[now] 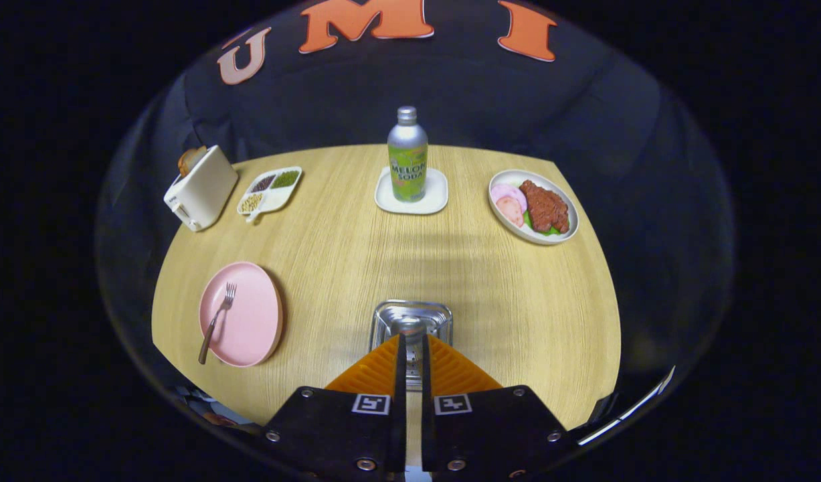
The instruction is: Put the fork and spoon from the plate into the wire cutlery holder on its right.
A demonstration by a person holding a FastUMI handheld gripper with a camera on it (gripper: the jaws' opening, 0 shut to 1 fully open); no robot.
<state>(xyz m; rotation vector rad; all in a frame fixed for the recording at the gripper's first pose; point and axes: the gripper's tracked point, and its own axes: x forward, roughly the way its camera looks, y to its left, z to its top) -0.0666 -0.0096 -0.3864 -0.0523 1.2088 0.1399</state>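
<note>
One fork point(215, 321) lay on the pink plate point(249, 328) at lower left of the desk point(330, 254). At lower centre, the tongs point(413, 345) were nearly closed on a metal handle, probably the spoon point(410, 329), over the shiny holder point(411, 320), whose contents were hidden. A bottle point(407, 155) stood on a white tray point(437, 194) at top centre.

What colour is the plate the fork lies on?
Pink plate, fork on it; seen in the gripper view.
</note>
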